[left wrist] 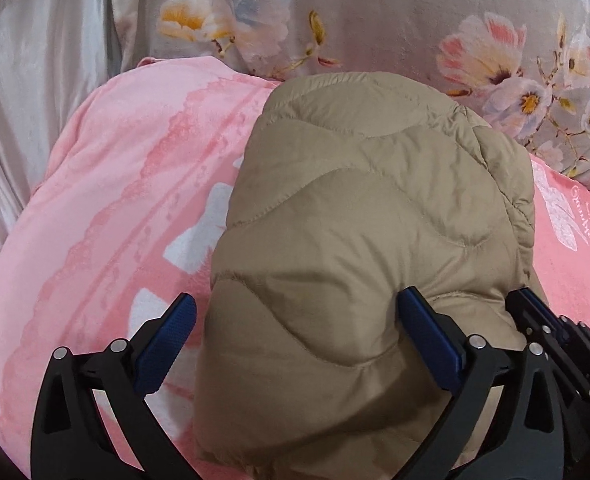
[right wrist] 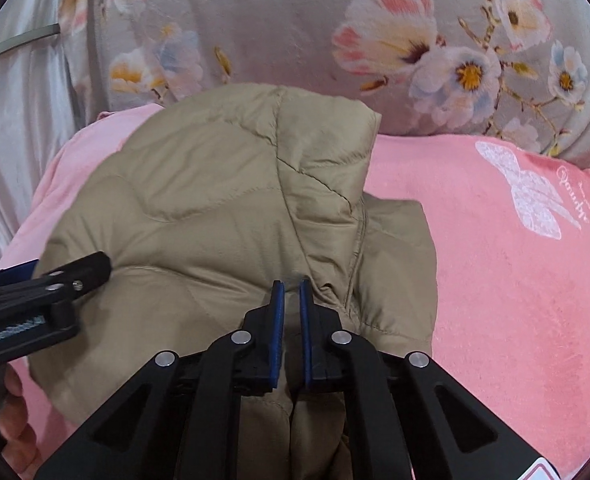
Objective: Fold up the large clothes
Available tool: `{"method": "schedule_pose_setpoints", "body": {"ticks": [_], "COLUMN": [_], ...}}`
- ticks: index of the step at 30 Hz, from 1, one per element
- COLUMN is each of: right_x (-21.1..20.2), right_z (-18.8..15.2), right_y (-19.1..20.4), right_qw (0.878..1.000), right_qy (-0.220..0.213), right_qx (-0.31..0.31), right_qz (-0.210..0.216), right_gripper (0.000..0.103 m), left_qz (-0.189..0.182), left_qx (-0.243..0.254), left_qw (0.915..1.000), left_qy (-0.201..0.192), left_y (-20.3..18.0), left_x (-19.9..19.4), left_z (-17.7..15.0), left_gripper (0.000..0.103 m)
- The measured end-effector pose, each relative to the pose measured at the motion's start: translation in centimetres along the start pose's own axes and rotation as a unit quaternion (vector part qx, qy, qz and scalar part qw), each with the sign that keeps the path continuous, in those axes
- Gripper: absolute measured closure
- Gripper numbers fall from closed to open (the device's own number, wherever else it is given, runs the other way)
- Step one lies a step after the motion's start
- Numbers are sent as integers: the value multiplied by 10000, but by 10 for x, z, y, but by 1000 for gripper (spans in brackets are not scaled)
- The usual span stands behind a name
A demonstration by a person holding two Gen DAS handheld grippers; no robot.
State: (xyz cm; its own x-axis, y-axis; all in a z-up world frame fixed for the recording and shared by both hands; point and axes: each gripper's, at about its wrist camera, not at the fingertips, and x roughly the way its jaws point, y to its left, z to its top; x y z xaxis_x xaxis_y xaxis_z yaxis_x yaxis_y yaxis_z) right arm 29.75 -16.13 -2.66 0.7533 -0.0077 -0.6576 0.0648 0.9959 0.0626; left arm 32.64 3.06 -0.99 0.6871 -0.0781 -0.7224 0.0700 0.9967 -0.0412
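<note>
A tan quilted puffer jacket (left wrist: 359, 216) lies folded into a thick bundle on a pink blanket (left wrist: 107, 208). It also shows in the right wrist view (right wrist: 223, 208). My left gripper (left wrist: 295, 320) is open, its blue-padded fingers (left wrist: 167, 344) spread wide around the near end of the bundle. My right gripper (right wrist: 291, 286) is shut on a fold of the jacket's near edge. The right gripper shows at the right edge of the left wrist view (left wrist: 551, 328). The left gripper shows at the left of the right wrist view (right wrist: 55, 280).
A grey floral quilt (right wrist: 295, 24) lies behind the jacket. Shiny white fabric (left wrist: 27, 92) hangs at the left. The pink blanket (right wrist: 515, 260) carries a white bow print to the right. A hand (right wrist: 15, 408) shows at the lower left.
</note>
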Motion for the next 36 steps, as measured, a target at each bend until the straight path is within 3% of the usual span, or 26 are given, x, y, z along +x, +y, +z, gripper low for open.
{"method": "schedule_pose_setpoints", "body": {"ticks": [6,14,22,36], "right_x": [27,46,47,45], "right_z": [-4,-2,-1,-1], "right_y": [-17,-26,-14,-14], "right_qw": [9995,9982,9992,9991], "right_qy": [66,199,187,161], "right_qx": [308,544,281,255], "right_qz": [34,135,-225,-291], "right_gripper": [101,101,101,101], "left_qz": [-163,-72,84,256], "left_qx": [-3,164,236,273], "left_qw": [9999,9996,9987,9965], "left_qy": [-22,-233,-439,-746], "left_y": [-6,-15,-19,-24], "left_x": [17,26,29,30], "left_z": [-5,-11,-17,-24], "left_gripper": [5,5,5,5]}}
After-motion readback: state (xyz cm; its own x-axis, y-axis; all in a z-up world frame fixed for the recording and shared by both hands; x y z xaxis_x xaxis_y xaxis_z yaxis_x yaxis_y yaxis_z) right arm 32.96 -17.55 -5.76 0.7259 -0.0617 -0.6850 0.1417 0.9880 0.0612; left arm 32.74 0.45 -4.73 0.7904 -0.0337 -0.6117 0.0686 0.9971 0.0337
